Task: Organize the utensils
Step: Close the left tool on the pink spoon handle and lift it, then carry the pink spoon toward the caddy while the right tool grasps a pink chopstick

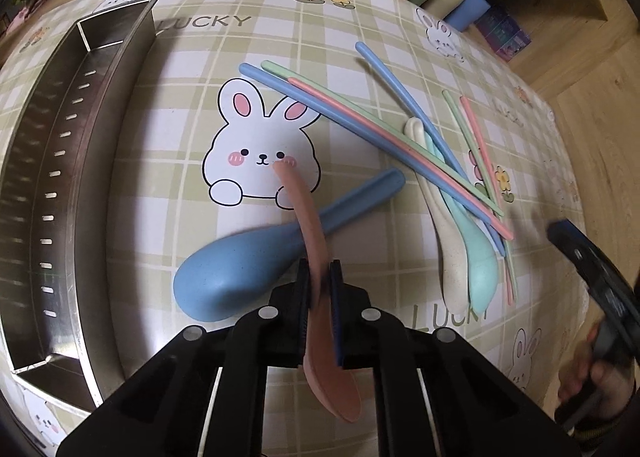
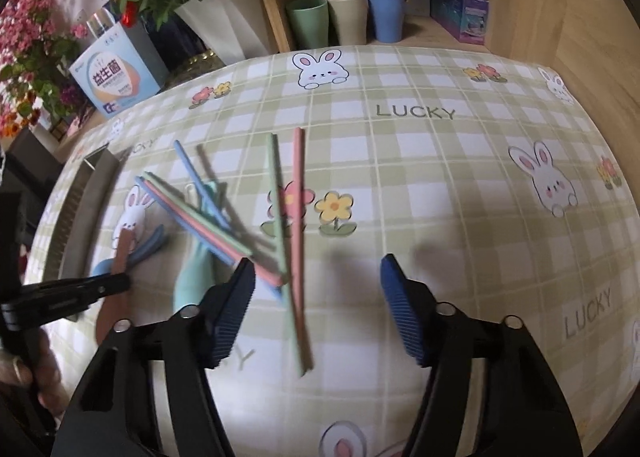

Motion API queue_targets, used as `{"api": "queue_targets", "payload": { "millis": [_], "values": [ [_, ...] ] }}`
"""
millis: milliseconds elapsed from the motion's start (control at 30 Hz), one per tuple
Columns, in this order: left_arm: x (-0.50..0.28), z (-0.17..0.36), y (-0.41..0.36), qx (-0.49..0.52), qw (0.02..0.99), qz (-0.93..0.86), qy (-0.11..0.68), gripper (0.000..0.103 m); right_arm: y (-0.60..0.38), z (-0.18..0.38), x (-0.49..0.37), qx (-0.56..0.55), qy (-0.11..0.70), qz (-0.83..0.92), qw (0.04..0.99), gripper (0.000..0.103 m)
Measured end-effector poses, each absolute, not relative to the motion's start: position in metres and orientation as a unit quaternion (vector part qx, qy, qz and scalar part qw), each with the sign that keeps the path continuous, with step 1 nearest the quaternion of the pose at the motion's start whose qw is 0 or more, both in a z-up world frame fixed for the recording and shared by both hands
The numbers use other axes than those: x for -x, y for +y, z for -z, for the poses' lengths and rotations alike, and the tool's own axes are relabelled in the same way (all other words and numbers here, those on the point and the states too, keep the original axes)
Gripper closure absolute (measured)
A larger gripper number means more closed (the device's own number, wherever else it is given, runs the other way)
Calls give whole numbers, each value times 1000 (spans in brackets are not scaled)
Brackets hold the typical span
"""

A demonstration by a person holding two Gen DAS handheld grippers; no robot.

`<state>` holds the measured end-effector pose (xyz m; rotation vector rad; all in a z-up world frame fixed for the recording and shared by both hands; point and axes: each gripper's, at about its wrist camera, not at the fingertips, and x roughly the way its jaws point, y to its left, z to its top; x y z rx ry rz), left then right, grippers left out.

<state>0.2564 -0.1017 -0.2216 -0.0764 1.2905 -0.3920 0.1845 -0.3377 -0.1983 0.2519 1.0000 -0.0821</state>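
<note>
Closest to the left wrist lens, the left gripper [image 1: 320, 277] has its jaws pinched tight on the pink spoon [image 1: 316, 257], clamped at the neck, bowl toward the camera and handle running away onto the printed rabbit. Around it, the checked tablecloth [image 1: 360, 17] carries the long steel tray [image 1: 60, 177] along its left side, empty slots showing, with bare cloth between tray and spoons. Under the pink handle lies the blue spoon [image 1: 248, 261], its long axis slanting up to the right, bowl lower left. Right of it, a white spoon [image 1: 440, 225] and a mint spoon [image 1: 476, 253] lie side by side beneath a crossed heap of chopsticks [image 1: 360, 125] in blue, pink and green, which block them from above. From the right wrist, the right gripper [image 2: 318, 277] stands about half open with nothing pressed; a green and a pink chopstick [image 2: 297, 217] run lengthwise between its pads, and open cloth stretches to its right.
</note>
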Motion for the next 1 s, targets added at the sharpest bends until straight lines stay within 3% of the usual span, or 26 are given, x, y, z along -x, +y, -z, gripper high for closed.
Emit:
{"api": "queue_targets", "payload": {
  "millis": [67, 167, 567, 700, 1000],
  "values": [
    [-256, 221, -102, 32, 781, 186, 595, 93, -335, 204, -196, -100, 482, 34, 870, 69],
    [-255, 221, -103, 24, 783, 189, 592, 93, -332, 214, -217, -78, 487, 28, 869, 74],
    [-253, 222, -99, 28, 784, 200, 587, 92, -323, 238, -243, -82, 499, 30, 862, 81],
    [-253, 222, -99, 27, 785, 200, 586, 92, -317, 237, -239, -64, 497, 25, 865, 97],
    [-252, 223, -98, 30, 788, 202, 581, 92, -324, 240, -208, -110, 476, 55, 871, 97]
  ]
}}
